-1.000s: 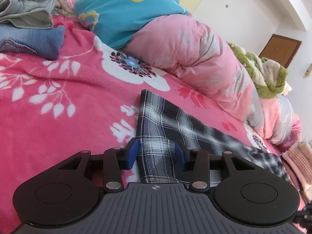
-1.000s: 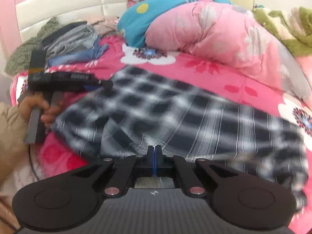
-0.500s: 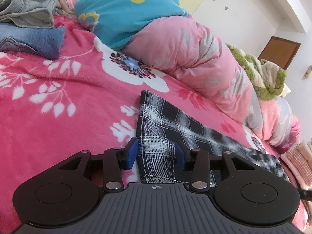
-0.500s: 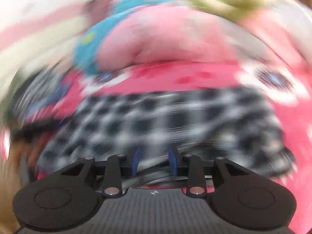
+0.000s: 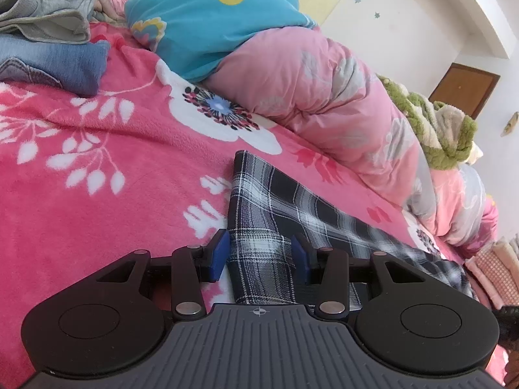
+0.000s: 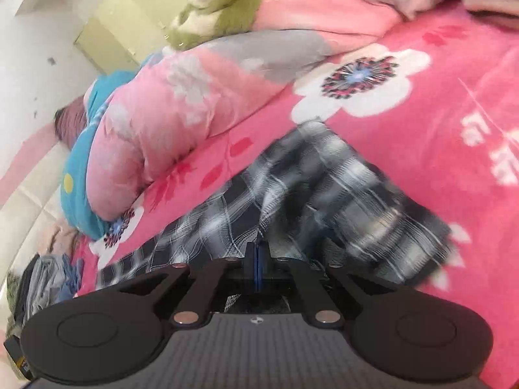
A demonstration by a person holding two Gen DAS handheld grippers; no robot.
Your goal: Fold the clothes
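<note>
- The plaid garment (image 5: 269,227) lay on the pink flowered blanket (image 5: 97,162) of the bed, stretched out long and narrow beside the rolled pink quilt (image 5: 308,74).
- The left gripper (image 5: 259,256) sat low over one end of the cloth. Its 2 blue fingers (image 5: 219,253) stood apart, one on each side of the plaid edge, and were not pinching it.
- This was the same as 1 second before: the left side had not moved at all.
- The right gripper (image 6: 256,265) had changed a lot. 1 second before its fingers were closed, half a second before they were apart, and now they were pressed tight together again.
- The plaid cloth (image 6: 324,201) lay right at those closed tips, and some of it looked bunched there. It seemed to be pinched, but the blur made that hard to be sure of.
- The right view had also swung round to look along the bed from the far end.
- This likely meant the right side had let go and taken a new hold, ready to lift that end over.
- A stack of other clothes (image 5: 48,32) sat near the headboard.
</note>
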